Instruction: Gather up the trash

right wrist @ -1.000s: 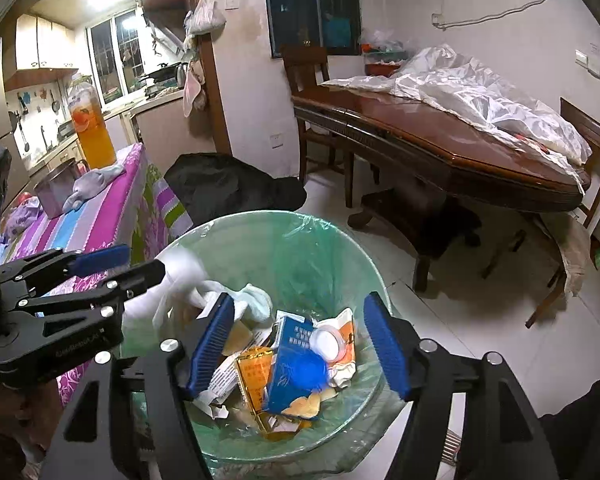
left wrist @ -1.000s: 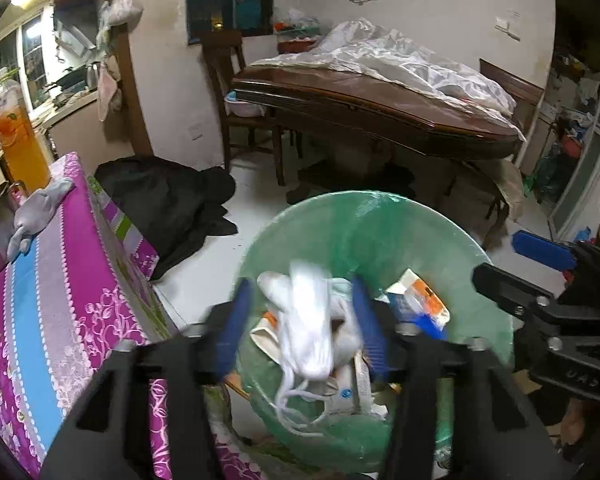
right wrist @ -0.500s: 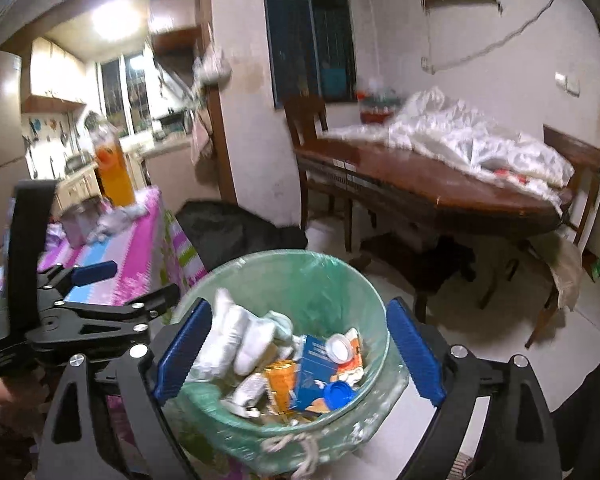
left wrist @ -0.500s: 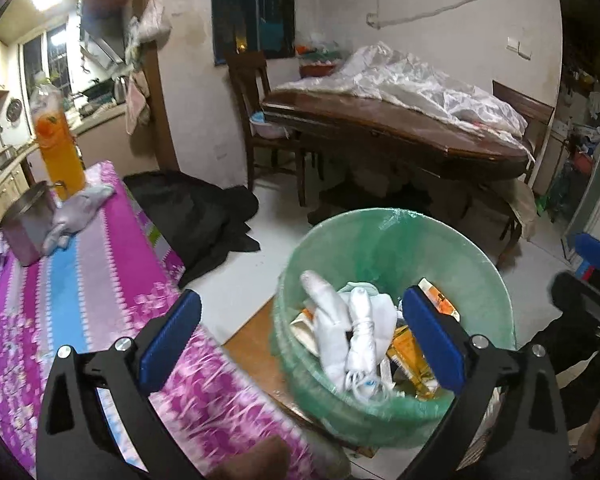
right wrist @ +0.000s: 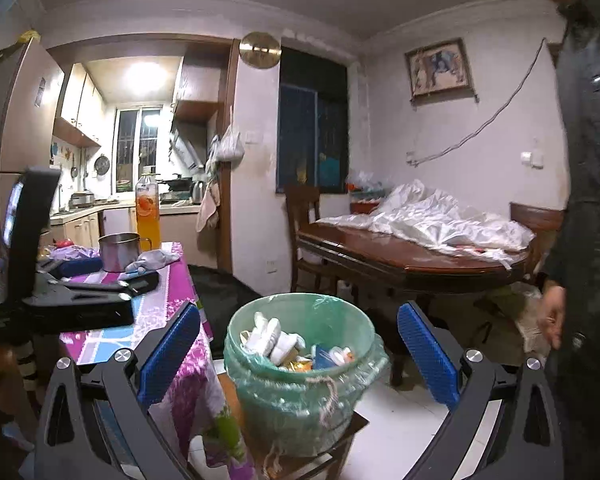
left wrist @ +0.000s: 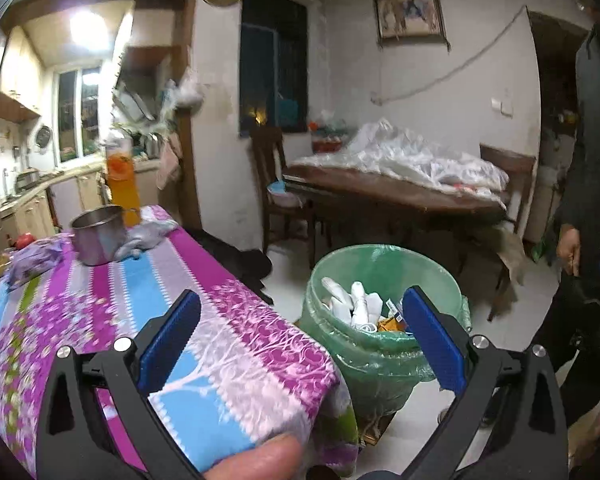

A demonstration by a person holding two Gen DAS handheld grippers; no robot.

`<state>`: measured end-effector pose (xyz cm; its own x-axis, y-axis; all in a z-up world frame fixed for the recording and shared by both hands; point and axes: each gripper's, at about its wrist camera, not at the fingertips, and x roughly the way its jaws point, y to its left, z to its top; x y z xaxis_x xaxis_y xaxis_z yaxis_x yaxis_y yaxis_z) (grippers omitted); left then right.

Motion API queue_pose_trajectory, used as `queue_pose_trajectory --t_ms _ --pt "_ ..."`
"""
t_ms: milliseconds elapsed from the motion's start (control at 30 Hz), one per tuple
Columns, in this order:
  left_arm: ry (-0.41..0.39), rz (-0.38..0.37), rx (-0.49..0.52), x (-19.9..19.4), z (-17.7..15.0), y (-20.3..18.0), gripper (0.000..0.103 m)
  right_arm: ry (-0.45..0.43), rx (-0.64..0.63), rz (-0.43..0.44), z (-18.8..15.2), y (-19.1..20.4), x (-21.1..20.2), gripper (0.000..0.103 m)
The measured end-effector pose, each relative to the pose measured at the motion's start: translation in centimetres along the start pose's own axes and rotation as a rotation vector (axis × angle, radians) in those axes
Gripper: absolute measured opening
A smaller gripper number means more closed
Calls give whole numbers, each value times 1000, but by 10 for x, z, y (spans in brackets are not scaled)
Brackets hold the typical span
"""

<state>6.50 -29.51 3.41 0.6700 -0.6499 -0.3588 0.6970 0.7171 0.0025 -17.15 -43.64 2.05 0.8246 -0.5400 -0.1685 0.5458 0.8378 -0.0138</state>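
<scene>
You see a thin glossy plastic liner [right wrist: 300, 376] crinkled over the trash bin, a matt floral cloth [left wrist: 204, 344] on the bench, a dull steel pot [left wrist: 98, 234], and a polished wooden dining table [right wrist: 400, 256].

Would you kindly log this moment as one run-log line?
left gripper: open, empty, jaws just opened | right gripper: open, empty, jaws just opened | trash bin: holds white wrappers | phase: after drop
</scene>
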Motion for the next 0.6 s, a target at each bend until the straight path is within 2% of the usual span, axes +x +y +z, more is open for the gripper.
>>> queue_pose_trajectory --t_ms 100,267,600 --pt "-12 -22 -5 -23 -13 -4 98 -33 -8 -35 -13 -4 -28 98" --pt "10 -50 13 -42 -33 -16 98 -35 4 -73 -31 -7 -56 98" --pt "-77 -117 66 -81 -64 -35 98 -118 7 -125 -48 -1 -94 98"
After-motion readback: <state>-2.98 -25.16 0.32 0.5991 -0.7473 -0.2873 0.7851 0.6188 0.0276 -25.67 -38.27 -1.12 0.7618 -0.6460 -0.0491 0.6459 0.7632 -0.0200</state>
